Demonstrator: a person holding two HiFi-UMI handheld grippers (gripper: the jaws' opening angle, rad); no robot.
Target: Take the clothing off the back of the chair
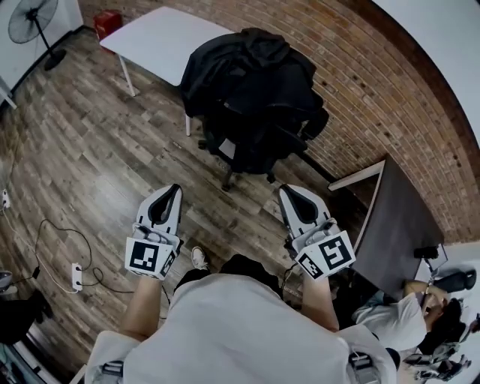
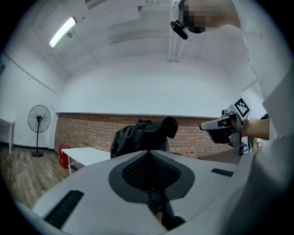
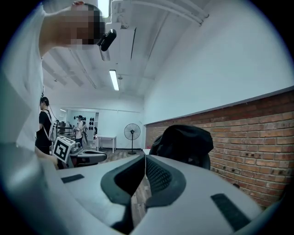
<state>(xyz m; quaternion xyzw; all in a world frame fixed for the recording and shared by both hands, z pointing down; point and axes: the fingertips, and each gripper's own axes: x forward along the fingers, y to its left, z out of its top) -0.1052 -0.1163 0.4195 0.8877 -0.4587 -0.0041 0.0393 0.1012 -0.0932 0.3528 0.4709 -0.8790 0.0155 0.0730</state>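
A black garment (image 1: 247,79) is heaped over the back and seat of a black office chair (image 1: 244,150) standing by the brick wall. In the left gripper view the garment (image 2: 142,135) shows straight ahead, and in the right gripper view it (image 3: 186,140) sits slightly right. My left gripper (image 1: 174,189) and right gripper (image 1: 287,192) are held side by side, well short of the chair, touching nothing. On the left gripper (image 2: 148,152) the jaws stand together and empty. The right gripper (image 3: 145,156) is shut too, with nothing between its pads.
A white table (image 1: 161,41) stands behind the chair, with a red box (image 1: 107,22) and a floor fan (image 1: 34,22) beyond. A dark table (image 1: 401,217) is at the right, and a person (image 1: 405,319) sits near it. A cable and power strip (image 1: 75,276) lie on the wooden floor at left.
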